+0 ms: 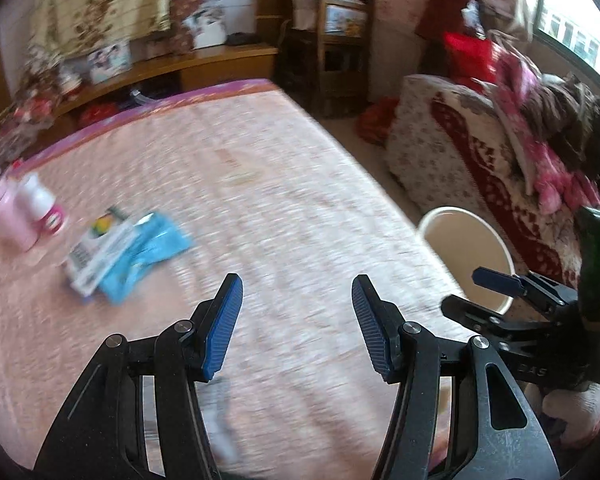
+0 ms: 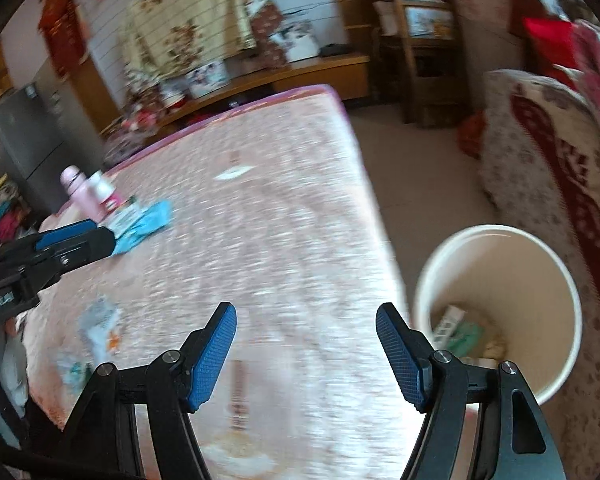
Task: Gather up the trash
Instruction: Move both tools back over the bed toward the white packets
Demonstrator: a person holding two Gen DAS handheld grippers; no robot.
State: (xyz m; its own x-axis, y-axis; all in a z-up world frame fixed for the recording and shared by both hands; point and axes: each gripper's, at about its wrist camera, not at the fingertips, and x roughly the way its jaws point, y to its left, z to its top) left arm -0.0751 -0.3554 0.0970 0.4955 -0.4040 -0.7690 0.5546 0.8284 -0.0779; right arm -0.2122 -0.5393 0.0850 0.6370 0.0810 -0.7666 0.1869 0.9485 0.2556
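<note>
Motion blur smears the wrappers on the bed; they lie far left of both empty, parted grippers.

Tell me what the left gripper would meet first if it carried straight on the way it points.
Most likely the bare pink bedspread: the open, empty left gripper aims down at it, and the blue wrappers lie off to its left. Blur leaves depth uncertain.
</note>
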